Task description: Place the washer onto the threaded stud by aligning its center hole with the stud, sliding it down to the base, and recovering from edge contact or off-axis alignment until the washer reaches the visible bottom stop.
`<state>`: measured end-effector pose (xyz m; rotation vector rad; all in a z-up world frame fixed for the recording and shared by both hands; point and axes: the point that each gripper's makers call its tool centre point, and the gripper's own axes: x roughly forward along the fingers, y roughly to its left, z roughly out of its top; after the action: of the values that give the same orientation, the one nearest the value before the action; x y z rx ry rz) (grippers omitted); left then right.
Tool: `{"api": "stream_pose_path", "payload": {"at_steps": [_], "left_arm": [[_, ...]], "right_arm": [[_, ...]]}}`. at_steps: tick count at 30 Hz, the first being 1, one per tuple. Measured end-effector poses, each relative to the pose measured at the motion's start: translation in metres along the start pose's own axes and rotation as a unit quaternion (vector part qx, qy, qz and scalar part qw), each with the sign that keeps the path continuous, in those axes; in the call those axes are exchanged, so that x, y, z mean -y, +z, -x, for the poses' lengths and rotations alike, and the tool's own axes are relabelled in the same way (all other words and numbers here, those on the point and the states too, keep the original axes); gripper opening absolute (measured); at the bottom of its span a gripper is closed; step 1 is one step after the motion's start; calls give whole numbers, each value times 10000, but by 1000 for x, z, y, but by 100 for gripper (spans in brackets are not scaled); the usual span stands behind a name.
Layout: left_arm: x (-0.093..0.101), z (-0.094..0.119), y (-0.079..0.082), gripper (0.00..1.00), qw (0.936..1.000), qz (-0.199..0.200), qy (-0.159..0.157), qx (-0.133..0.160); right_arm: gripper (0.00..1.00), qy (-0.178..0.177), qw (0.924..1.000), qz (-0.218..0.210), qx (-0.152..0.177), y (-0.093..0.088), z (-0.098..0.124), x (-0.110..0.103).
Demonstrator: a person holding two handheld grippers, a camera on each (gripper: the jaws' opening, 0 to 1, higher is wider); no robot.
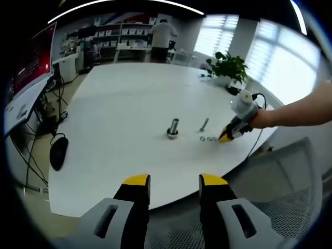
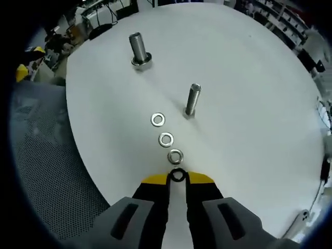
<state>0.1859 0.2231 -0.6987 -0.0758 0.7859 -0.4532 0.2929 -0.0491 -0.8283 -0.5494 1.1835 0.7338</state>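
- Washer (image 2: 178, 175) sits pinched at the tip of the right tool (image 2: 178, 179), low over the tabletop (image 2: 249, 78)
- Three more washers (image 2: 166, 139) lie in a row before it
- Stud (image 2: 192, 99) stands bare; aligning and sliding down remain
- Left tool (image 1: 175, 181) is apart, holding nothing

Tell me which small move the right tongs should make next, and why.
Probably lift the dark washer off the table and carry it toward the nearer threaded stud. The right tongs look closed on its edge, and the stud stands upright just beyond the row of three silver washers.
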Motion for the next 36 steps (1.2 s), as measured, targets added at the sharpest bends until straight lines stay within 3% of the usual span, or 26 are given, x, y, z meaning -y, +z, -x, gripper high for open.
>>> {"api": "stream_pose_path", "payload": {"at_steps": [20, 27, 36], "left_arm": [[1, 0, 0, 34, 10000, -3, -25, -2], [-1, 0, 1, 34, 10000, 31, 7, 21], [-1, 0, 1, 34, 10000, 39, 20, 27]], "right_arm": [[12, -121, 9956, 463, 805, 73, 34, 9], [12, -170, 9928, 834, 848, 88, 33, 4], [12, -241, 9928, 925, 720, 89, 28, 8]]}}
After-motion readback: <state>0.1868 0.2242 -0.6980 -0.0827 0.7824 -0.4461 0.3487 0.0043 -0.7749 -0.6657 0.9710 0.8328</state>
